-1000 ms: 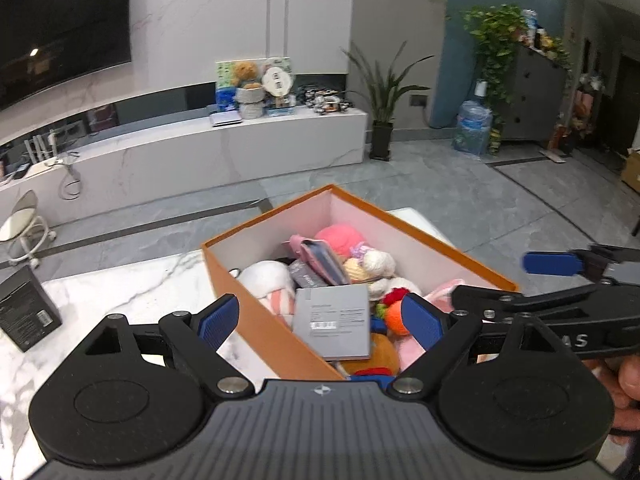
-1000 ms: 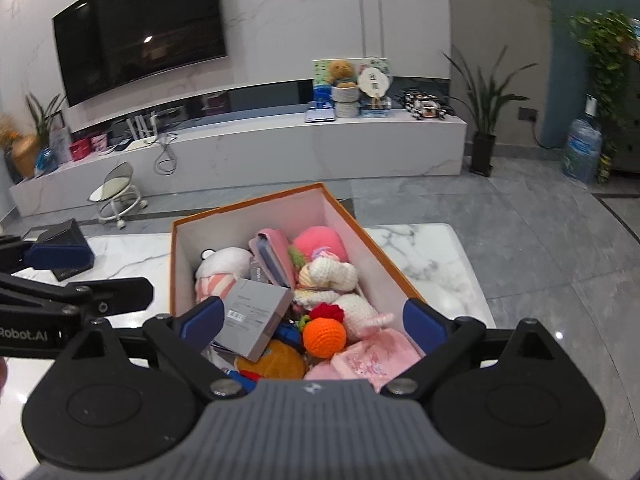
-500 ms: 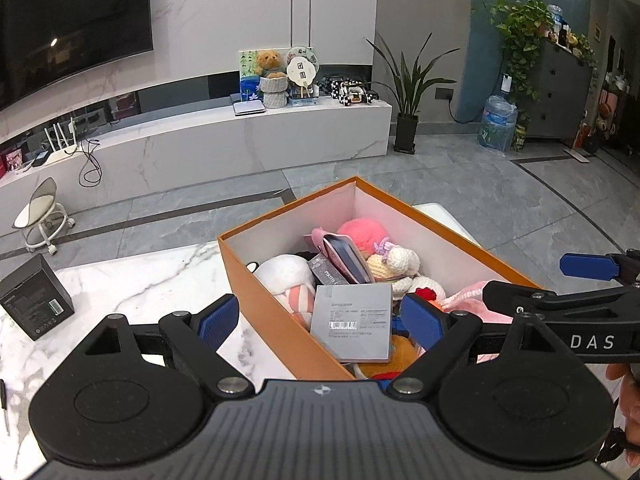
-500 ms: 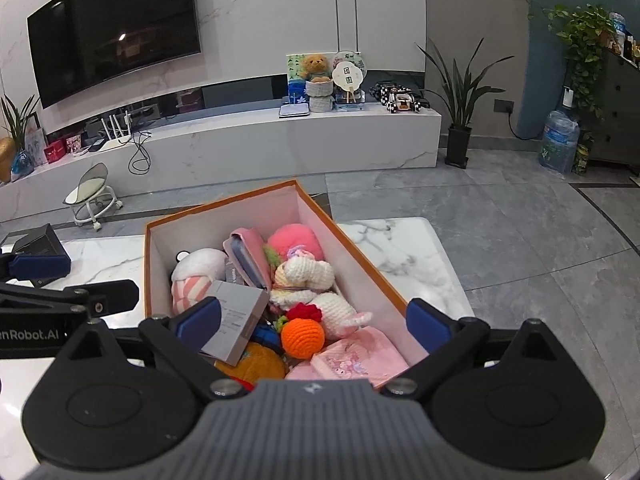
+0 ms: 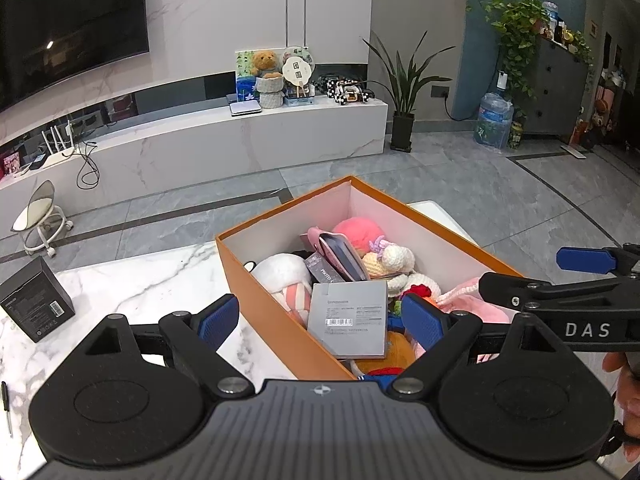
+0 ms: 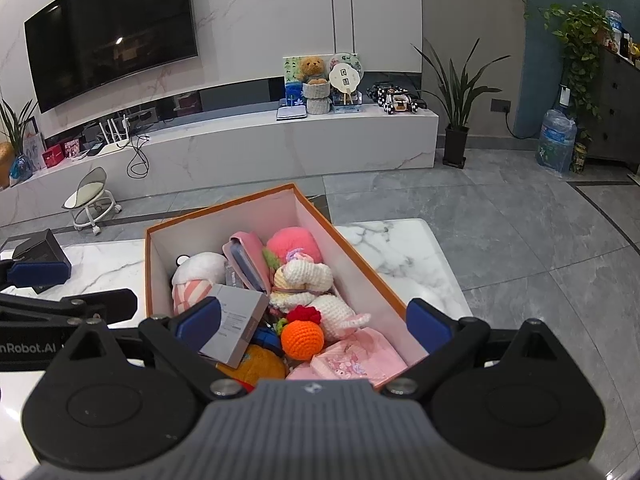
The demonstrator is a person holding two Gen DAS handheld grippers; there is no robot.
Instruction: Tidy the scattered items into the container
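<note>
The white marble table (image 5: 132,280) carries three things — orange box (image 5: 276,320), black carton (image 5: 36,300), pen (image 5: 6,408).

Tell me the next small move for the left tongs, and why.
Probably swing the left tongs left toward the black box on the marble table. Both tongs are open and hold nothing, the orange box is already heaped with soft toys and a grey packet, and the black box stands outside it, nearer the left tongs than the right tongs.
</note>
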